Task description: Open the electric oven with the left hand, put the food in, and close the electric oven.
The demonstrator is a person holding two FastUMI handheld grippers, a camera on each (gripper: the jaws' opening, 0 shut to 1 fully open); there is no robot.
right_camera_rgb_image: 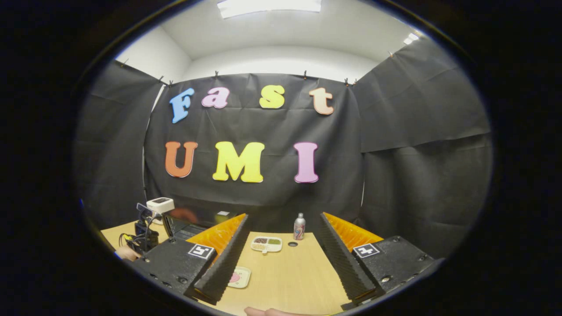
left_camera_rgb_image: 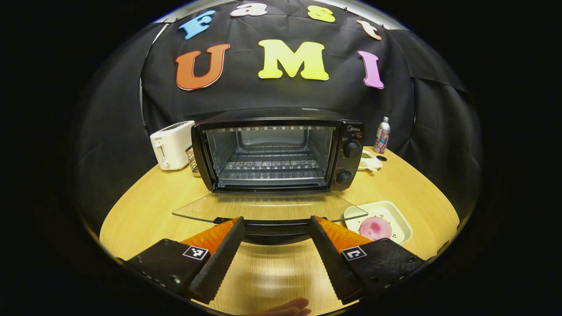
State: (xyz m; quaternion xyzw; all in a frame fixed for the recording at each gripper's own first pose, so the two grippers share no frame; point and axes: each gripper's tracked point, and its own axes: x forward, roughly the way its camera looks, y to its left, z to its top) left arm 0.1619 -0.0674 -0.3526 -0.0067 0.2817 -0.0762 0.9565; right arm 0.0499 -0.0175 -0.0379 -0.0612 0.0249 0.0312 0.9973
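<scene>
A: Oven (left_camera_rgb_image: 276,151) sits mid-bench, toward the far side, and its glass door (left_camera_rgb_image: 268,207) is folded down flat toward us. You can see straight in to the wire rack (left_camera_rgb_image: 271,166).

B: And the door handle (left_camera_rgb_image: 275,228)?

A: Dark bar at the door's near edge, right between the left gripper (left_camera_rgb_image: 276,228) fingers. Those fingers are spread wide, one on each side of the handle. Whether either tip touches it, I can't tell.

B: Where's the food?

A: Pink round slice (left_camera_rgb_image: 375,228) on a pale tray (left_camera_rgb_image: 399,217), near right of the oven, just beside the door's right corner. In the right gripper view the same tray (right_camera_rgb_image: 244,276) peeks out beside that gripper's left finger.

B: The right gripper (right_camera_rgb_image: 283,232)?

A: Raised over the bench (right_camera_rgb_image: 285,272), fingers apart, nothing between them. It looks toward a divided dish (right_camera_rgb_image: 266,244) and a bottle (right_camera_rgb_image: 299,226) at the far edge.

B: Anything else around the oven?

A: White toaster (left_camera_rgb_image: 171,145) to the far left, a small wire basket (left_camera_rgb_image: 191,159) tucked between it and the oven. On the right, two knobs (left_camera_rgb_image: 351,149) on the oven's panel.
</scene>
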